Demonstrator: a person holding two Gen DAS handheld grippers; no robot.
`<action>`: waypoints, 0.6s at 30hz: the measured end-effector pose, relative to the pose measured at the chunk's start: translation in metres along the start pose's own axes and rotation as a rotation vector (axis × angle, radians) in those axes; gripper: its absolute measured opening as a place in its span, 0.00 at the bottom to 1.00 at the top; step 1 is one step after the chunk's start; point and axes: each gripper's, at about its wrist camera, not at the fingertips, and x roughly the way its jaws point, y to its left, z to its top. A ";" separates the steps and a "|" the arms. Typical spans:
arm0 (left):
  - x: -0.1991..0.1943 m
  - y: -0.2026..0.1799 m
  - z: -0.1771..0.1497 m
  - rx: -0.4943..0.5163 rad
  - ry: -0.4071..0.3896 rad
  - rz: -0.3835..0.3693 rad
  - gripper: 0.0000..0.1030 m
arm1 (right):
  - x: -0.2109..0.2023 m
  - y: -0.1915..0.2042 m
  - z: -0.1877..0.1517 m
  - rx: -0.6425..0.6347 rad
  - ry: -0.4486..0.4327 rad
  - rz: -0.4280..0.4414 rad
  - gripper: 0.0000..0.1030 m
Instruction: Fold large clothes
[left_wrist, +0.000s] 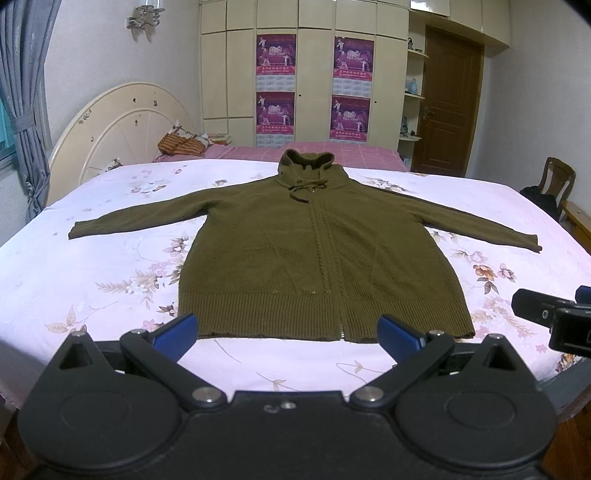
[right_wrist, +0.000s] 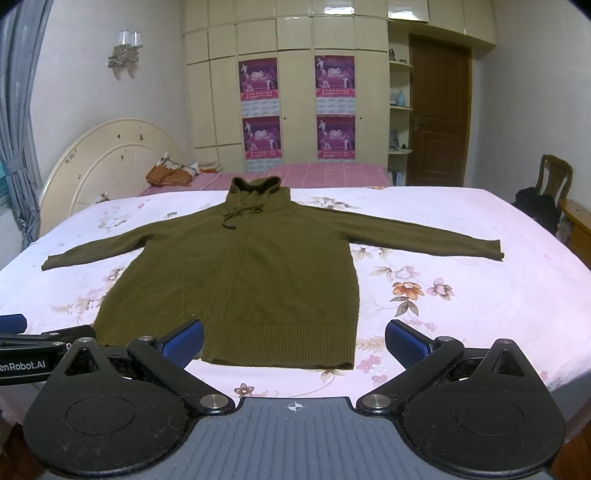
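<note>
An olive knitted cardigan (left_wrist: 314, 251) is being kept spread flat on the bed (left_wrist: 110, 288), sleeves out, ready for folding. The left hand-held gripper (left_wrist: 288, 332) and right hand-held gripper (right_wrist: 293, 341) are being held wide apart, empty, near the hem.

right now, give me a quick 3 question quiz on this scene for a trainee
1. True or false: the olive sweater is already folded in half on the bed.
2. Multiple choice: the left gripper and right gripper are A) both open and holding nothing, B) both shut on the hem, C) one open, one shut.
3. Fill in: the sweater's sleeves are spread ____ to each side.

Key
1. False: it lies flat, unfolded, front side up.
2. A: both hang near the hem without gripping it.
3. Out.
</note>
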 end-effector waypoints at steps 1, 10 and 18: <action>0.000 0.000 0.000 0.001 0.000 0.000 1.00 | 0.000 -0.001 -0.001 0.000 0.000 -0.001 1.00; -0.001 0.000 0.000 0.000 -0.001 -0.003 1.00 | -0.001 -0.002 0.000 0.004 -0.003 -0.003 1.00; 0.000 -0.001 0.001 -0.001 -0.001 -0.001 1.00 | -0.001 -0.003 0.000 0.004 -0.006 0.000 1.00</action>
